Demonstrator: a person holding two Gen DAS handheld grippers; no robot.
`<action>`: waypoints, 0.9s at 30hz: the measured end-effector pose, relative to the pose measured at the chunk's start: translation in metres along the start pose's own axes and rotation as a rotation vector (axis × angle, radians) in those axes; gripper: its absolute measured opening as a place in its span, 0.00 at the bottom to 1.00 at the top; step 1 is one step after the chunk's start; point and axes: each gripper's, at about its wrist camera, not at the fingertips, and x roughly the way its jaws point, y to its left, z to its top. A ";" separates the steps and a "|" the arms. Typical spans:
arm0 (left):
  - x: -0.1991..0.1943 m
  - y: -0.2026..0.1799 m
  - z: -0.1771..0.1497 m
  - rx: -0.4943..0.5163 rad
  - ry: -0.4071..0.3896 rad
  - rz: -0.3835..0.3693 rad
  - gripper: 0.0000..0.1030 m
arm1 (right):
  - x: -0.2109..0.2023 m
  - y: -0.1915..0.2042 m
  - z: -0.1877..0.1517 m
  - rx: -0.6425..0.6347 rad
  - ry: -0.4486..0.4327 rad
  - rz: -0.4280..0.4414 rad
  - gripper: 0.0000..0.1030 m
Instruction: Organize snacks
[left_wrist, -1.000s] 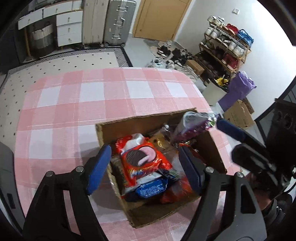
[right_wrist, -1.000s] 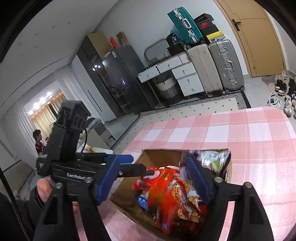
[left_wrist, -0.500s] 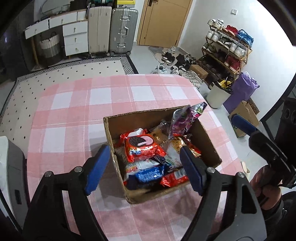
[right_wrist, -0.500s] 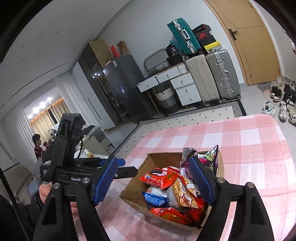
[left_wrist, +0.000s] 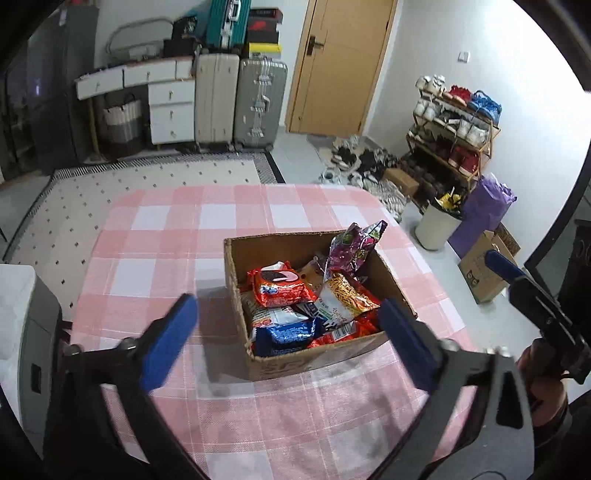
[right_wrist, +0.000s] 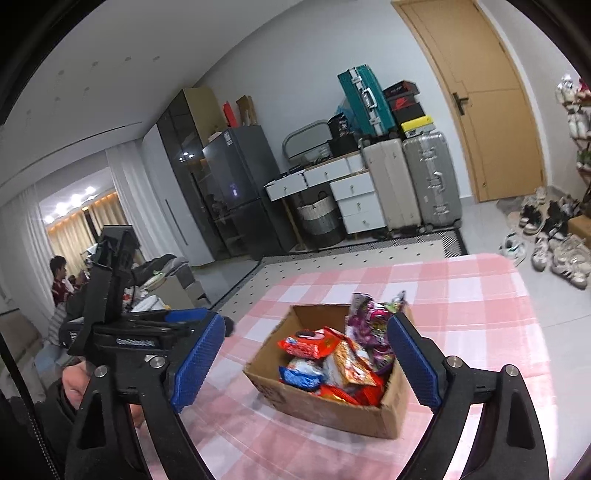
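Observation:
A cardboard box (left_wrist: 317, 360) (right_wrist: 332, 408) stands on the pink checked tablecloth (left_wrist: 184, 236) and holds several snack packets. A red cookie packet (left_wrist: 279, 286) lies on top, a noodle-snack packet (left_wrist: 345, 295) beside it, a blue packet (left_wrist: 286, 332) at the front. A purple packet (left_wrist: 354, 247) (right_wrist: 364, 314) stands upright against the box's far right corner. My left gripper (left_wrist: 288, 338) is open and empty, above and in front of the box. My right gripper (right_wrist: 306, 362) is open and empty, held back from the box; it also shows at the right edge of the left wrist view (left_wrist: 532, 299).
The table's right edge (left_wrist: 436, 273) drops to the floor, where a white bin (left_wrist: 436, 229), a purple bag (left_wrist: 484, 214) and a cardboard carton (left_wrist: 484, 269) stand. A grey appliance (left_wrist: 22, 332) is at my left. Suitcases (left_wrist: 236, 99) and a shoe rack (left_wrist: 454, 129) line the walls.
Both grippers have pulled up and back from the box, which now looks smaller. The purple packet, earlier at the right gripper's fingers, now stands free in the box's corner.

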 end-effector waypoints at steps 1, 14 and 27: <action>-0.007 -0.001 -0.006 0.011 -0.025 0.002 0.99 | -0.004 0.000 -0.002 -0.005 -0.008 -0.008 0.91; -0.042 0.016 -0.073 0.036 -0.204 0.128 0.99 | -0.053 0.012 -0.056 -0.126 -0.110 -0.122 0.98; -0.029 0.039 -0.132 0.037 -0.314 0.118 0.99 | -0.034 0.003 -0.113 -0.174 -0.106 -0.208 0.98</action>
